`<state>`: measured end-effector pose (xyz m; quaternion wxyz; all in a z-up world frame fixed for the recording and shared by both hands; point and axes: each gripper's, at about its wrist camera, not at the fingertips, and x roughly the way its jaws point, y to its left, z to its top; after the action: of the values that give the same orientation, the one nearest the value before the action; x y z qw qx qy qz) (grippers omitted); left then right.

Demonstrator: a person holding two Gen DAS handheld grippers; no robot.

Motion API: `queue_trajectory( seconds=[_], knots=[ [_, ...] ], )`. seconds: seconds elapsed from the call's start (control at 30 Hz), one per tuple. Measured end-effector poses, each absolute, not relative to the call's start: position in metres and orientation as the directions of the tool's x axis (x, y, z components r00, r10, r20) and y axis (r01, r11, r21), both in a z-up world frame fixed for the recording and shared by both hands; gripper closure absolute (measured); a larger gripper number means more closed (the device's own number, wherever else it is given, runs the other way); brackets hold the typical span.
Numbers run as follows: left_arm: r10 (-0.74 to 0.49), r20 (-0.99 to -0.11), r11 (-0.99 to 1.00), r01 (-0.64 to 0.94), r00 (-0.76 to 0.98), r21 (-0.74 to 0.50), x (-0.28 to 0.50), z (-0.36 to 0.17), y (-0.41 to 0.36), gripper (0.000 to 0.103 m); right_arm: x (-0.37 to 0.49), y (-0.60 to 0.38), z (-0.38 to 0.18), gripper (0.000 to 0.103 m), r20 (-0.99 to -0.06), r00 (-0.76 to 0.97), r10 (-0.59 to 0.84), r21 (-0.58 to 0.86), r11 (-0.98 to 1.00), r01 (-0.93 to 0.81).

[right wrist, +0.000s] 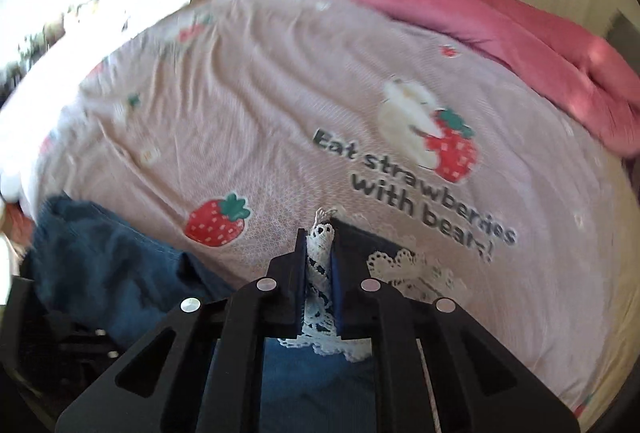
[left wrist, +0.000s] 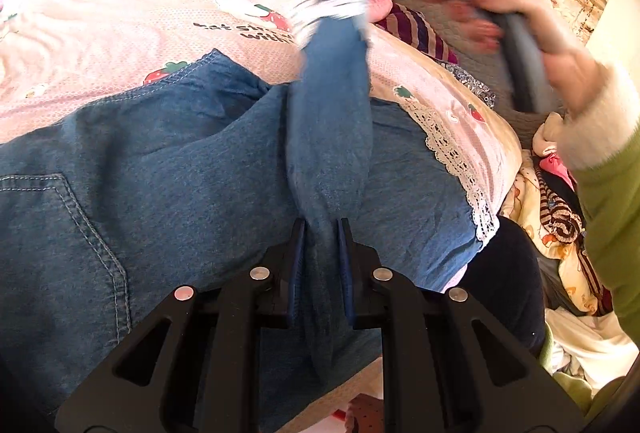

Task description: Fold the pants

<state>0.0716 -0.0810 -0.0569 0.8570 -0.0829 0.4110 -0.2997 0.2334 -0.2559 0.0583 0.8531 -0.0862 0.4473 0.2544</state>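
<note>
Pants (left wrist: 180,169): blue denim, matt, finely woven, pale topstitching; hem trimmed in white openwork lace (right wrist: 320,245). Bedsheet (right wrist: 280,105): printed pink cotton-like cloth, matt, lightly creased. Quilt (right wrist: 460,13): pink, soft, faintly sheened. Left gripper (left wrist: 322,233): matt black plastic, shiny metal pins, blue ribbed pads.

Black two-finger grippers, blue-padded fingers (left wrist: 344,265), silver pivot screws, green sleeve (left wrist: 612,217), fluffy white cuff (left wrist: 592,121)

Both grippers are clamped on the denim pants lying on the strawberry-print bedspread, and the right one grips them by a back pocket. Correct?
Not quite: the right gripper is shut on the white lace hem of the pants, not a pocket, as the right wrist view shows. The rest holds.
</note>
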Motion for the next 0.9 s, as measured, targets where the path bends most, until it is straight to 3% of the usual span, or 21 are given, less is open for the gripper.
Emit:
queue_trajectory(
  seconds=[0.2, 0.43, 0.67, 0.9],
  knots=[
    [-0.578, -0.654, 0.806, 0.464, 0.487, -0.368, 0.067, -0.056, -0.086, 0.094, 0.169, -0.342, 0.074, 0.094, -0.714, 0.529, 0.459, 0.268, 0.877, -0.398],
    [-0.573, -0.662, 0.802, 0.495, 0.483, -0.334, 0.058, -0.052, -0.097, 0.094, 0.109, -0.396, 0.023, 0.093, -0.7, 0.499, 0.511, 0.405, 0.86, -0.311],
    [-0.563, -0.67, 0.796, 0.537, 0.484, -0.28, 0.045, -0.041, -0.107, 0.094, 0.087, -0.414, -0.004, 0.083, -0.687, 0.464, 0.559, 0.475, 0.829, -0.296],
    [-0.527, -0.707, 0.797, 0.562, 0.472, -0.219, 0.036, -0.041, -0.11, 0.094, 0.072, -0.427, -0.012, 0.086, -0.688, 0.453, 0.568, 0.474, 0.823, -0.312]
  ],
)
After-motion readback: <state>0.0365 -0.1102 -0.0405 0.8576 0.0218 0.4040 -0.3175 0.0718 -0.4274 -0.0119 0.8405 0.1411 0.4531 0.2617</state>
